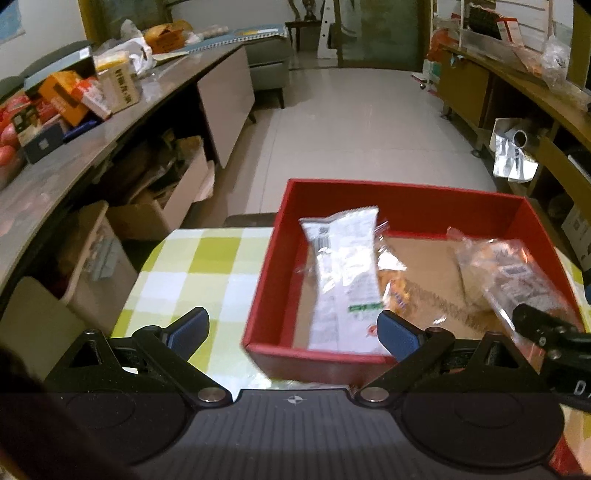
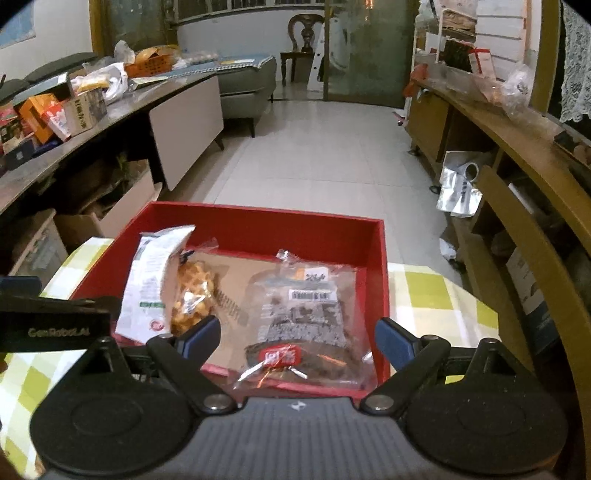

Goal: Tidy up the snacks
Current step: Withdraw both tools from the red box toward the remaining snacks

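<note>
Past the work area I see a pale tiled floor (image 2: pixel 325 147) running back to a glass door (image 2: pixel 364 48). On my left a long dark counter (image 1: pixel 110 136) carries a jumble of cartons, among them an orange box (image 1: pixel 62 96), with cardboard boxes (image 1: pixel 155 206) stuffed underneath. A grey sofa (image 2: pixel 247 85) sits beyond it, and a wooden chair (image 2: pixel 304 29) stands near the door. A wooden shelf unit (image 2: pixel 491 122) lines the right side, with crumpled silver packaging (image 2: pixel 458 188) below. The tablecloth (image 1: pixel 207 266) nearest me is checked green and white.

A table with a green-and-white checked cloth (image 1: pixel 192 266) carries one red box (image 1: pixel 406 195), resting directly on the cloth ahead of both jaw pairs, nearest the right pair.
</note>
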A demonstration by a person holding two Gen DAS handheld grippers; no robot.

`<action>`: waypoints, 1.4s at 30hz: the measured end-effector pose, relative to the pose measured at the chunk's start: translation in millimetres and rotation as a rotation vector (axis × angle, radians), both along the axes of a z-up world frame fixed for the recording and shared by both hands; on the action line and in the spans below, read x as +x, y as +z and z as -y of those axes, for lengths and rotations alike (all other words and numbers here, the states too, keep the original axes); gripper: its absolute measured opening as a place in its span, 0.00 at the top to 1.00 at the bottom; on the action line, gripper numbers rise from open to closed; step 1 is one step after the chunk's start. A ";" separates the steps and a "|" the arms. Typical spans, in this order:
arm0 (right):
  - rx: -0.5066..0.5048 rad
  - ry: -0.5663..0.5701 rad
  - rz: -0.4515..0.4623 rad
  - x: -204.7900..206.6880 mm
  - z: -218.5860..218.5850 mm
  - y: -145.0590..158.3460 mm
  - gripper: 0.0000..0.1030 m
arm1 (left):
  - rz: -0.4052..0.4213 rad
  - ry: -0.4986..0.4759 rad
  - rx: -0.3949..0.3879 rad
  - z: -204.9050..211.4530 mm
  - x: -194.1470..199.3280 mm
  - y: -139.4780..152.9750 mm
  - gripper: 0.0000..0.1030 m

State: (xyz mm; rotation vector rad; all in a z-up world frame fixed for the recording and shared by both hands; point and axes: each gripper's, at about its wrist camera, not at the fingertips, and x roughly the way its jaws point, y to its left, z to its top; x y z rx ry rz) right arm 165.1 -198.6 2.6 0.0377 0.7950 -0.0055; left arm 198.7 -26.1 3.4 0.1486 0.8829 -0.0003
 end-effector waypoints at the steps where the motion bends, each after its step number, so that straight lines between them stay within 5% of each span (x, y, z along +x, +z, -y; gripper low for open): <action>1: -0.009 0.006 0.000 -1.4 -1.8 -0.1 0.07 | -0.003 0.001 0.005 -2.9 -1.9 -0.2 0.04; 13: -0.020 0.067 -0.029 -29.8 -6.0 -1.0 0.07 | -0.186 -0.112 -0.124 -29.7 -12.9 -34.2 0.03; 18: -0.059 0.082 -0.065 -36.2 -1.7 -14.4 0.07 | -0.172 -0.205 -0.036 -19.7 -4.3 -54.7 0.03; 25: -0.069 0.082 -0.116 -32.5 2.9 -29.7 0.07 | -0.229 -0.278 -0.032 -9.5 7.4 -74.0 0.04; 32: -0.055 0.103 -0.131 -37.3 -3.8 -25.8 0.07 | -0.360 -0.378 -0.171 -18.1 -23.6 -69.7 0.03; 38: -0.043 0.099 -0.146 -58.1 1.0 -18.3 0.07 | -0.388 -0.492 -0.029 -2.5 -73.0 -67.6 0.02; 42: 0.007 0.077 -0.162 -74.4 13.4 -14.2 0.07 | -0.416 -0.552 -0.012 0.0 -95.6 -66.4 0.02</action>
